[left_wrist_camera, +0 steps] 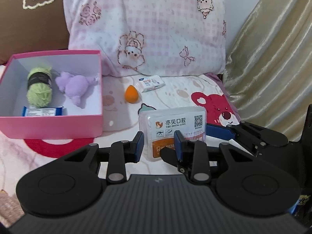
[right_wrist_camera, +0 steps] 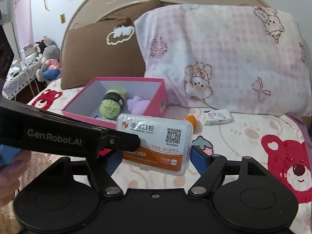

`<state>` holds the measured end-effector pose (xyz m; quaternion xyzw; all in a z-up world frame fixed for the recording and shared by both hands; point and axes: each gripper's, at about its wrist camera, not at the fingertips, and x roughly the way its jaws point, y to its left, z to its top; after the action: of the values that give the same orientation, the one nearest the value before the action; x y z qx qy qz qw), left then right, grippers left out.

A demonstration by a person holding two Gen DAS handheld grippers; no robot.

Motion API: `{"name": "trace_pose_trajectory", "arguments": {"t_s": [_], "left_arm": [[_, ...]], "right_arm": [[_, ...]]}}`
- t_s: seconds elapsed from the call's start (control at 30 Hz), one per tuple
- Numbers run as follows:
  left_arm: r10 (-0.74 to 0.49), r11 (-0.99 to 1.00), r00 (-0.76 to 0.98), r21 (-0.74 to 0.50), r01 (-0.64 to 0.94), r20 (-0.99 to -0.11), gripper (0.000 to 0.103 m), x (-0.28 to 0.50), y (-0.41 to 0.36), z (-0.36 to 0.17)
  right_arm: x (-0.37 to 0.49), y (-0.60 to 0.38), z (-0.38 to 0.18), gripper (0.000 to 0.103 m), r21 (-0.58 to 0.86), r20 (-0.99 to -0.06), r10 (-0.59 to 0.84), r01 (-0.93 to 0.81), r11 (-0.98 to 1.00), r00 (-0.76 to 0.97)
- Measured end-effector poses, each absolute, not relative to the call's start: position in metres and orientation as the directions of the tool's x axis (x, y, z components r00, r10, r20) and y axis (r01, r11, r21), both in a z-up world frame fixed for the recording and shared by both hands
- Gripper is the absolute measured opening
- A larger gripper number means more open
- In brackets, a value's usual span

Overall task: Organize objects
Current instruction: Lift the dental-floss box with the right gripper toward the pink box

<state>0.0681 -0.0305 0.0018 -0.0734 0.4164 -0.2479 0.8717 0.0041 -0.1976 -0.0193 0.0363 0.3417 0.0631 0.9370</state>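
Note:
A clear dental floss box (left_wrist_camera: 171, 124) with a white and orange label hangs above the bed. My left gripper (left_wrist_camera: 159, 146) is shut on its left end, one finger (right_wrist_camera: 124, 142) lying across the label. My right gripper (right_wrist_camera: 156, 156) spans the box (right_wrist_camera: 156, 140) lengthwise, its blue pads against both short ends; its blue finger (left_wrist_camera: 218, 132) shows at the box's right. An open pink box (left_wrist_camera: 50, 124) on the bed to the left holds green yarn (left_wrist_camera: 40, 85), a purple plush (left_wrist_camera: 75, 84) and a blue packet (left_wrist_camera: 42, 111). Farther back on the bedsheet lie an orange sponge (left_wrist_camera: 131, 94) and a tissue pack (left_wrist_camera: 150, 83).
A pink checked pillow (left_wrist_camera: 156, 29) and a brown cushion (left_wrist_camera: 29, 19) lean behind the pink box (right_wrist_camera: 161, 97). A gold curtain (left_wrist_camera: 273, 58) hangs on the right. A person's hand (right_wrist_camera: 11, 167) holds the left gripper. Stuffed toys (right_wrist_camera: 48, 62) sit beyond the bed's left side.

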Motion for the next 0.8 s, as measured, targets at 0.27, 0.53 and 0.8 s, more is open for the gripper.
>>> {"name": "trace_pose_trajectory", "arguments": {"t_s": [0.27,0.53,0.8], "left_arm": [[-0.472,0.877,0.528,-0.312,0.367,-0.706,0.031,0.053,-0.01,0.017],[-0.469,0.878,0.546,-0.299,0.373,-0.694,0.032,0.047,0.01,0.032],[-0.452,0.89,0.584,-0.296,0.347,-0.674,0.032,0.049,0.035,0.033]], "right_arm": [[-0.002,-0.18,-0.005,0.077,0.139,-0.661,0.188,-0.127,0.982,0.727],[-0.001,-0.162,0.012,0.077,0.143,-0.669,0.208,-0.151,0.978,0.713],[0.011,-0.147,0.014,0.076,0.188,-0.667,0.258,-0.178,0.966,0.699]]}}
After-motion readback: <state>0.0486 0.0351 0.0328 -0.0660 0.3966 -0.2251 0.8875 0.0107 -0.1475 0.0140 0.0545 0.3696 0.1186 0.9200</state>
